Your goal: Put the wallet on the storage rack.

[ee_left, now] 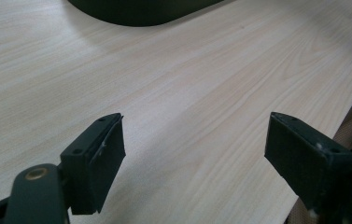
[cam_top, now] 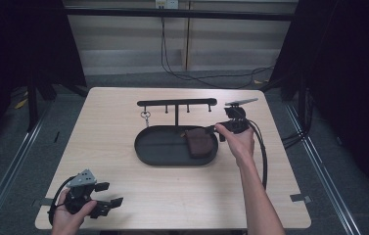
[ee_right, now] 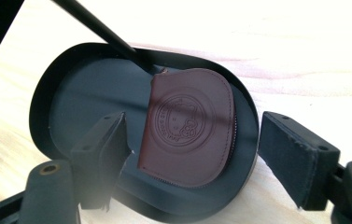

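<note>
A brown leather pouch [cam_top: 200, 142] with an embossed round stamp [ee_right: 187, 116] lies flat in the right end of a black oval tray [cam_top: 145, 152]. My right gripper [cam_top: 215, 133] hovers just over the tray's right rim, pointing left at the pouch. Its jaws stand open [ee_right: 192, 154], one on each side of the pouch's near edge and clear of it. At the table's near left corner, a hand holds my left gripper [cam_top: 111, 194] open above bare wood [ee_left: 194, 149], with nothing between the pads.
A black T-shaped hanger bar [cam_top: 177, 102] rises on a thin post [ee_right: 99, 30] from the tray's back. A key ring [cam_top: 145, 116] hangs from its left hook. The tray's edge [ee_left: 141, 9] lies far ahead of the left gripper. Cables trail down the right arm's side.
</note>
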`<state>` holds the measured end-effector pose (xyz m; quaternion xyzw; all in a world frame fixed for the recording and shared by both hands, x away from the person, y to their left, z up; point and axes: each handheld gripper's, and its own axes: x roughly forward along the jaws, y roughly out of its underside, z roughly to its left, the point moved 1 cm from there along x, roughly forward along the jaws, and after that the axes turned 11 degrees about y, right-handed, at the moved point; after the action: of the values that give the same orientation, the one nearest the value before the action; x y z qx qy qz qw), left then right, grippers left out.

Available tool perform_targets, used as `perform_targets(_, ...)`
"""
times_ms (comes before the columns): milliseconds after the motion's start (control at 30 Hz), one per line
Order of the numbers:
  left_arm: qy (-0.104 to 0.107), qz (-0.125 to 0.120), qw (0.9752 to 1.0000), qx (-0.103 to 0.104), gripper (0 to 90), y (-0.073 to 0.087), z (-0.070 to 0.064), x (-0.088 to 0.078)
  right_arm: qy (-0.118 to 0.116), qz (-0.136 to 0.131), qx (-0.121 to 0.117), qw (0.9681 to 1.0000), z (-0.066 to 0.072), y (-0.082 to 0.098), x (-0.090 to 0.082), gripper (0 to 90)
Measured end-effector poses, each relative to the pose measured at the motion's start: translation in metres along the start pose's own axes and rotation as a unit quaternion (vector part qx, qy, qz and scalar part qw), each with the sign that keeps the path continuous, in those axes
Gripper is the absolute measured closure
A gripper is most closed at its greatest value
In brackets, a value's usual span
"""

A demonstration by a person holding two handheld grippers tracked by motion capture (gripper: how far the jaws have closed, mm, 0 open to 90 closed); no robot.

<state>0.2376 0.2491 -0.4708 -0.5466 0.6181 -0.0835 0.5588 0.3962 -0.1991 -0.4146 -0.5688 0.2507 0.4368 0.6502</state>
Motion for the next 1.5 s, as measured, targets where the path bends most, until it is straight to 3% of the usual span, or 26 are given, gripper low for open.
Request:
perform_targets(300,-0.003,-0.002,1.0000,-0.006,19.8,0.000,0.001,-0.001,-0.011,-0.032,-0.024,0.9992,0.005,0.010,-0.015,19.2)
perform_targets(700,-0.002,0.000,0.9999,-0.011,19.8,0.000,0.002,0.000,-0.013,-0.048,-0.024,0.9985,-0.005,0.040,-0.023,15.2)
perform_targets(833,-0.004,-0.005,0.9999,-0.013,19.8,0.000,0.003,-0.001,-0.013,-0.053,-0.032,0.9980,-0.008,0.052,-0.027,15.2)
perform_targets(967,-0.001,-0.003,0.9996,-0.028,19.9,0.000,0.005,-0.001,-0.008,-0.072,-0.038,0.9967,-0.009,0.065,-0.035,15.6)
perform_targets(1067,-0.005,-0.002,0.9997,-0.024,19.8,-0.001,0.005,-0.001,-0.009,-0.072,-0.047,0.9962,-0.011,0.079,-0.040,19.0)
perform_targets(1333,-0.005,-0.006,0.9998,-0.017,19.4,0.000,0.004,-0.003,-0.011,-0.086,-0.044,0.9952,-0.017,0.114,-0.047,21.4)
perform_targets(1500,-0.009,-0.009,0.9997,-0.023,19.5,0.001,0.006,-0.003,-0.012,-0.088,-0.045,0.9951,-0.021,0.131,-0.052,21.9)
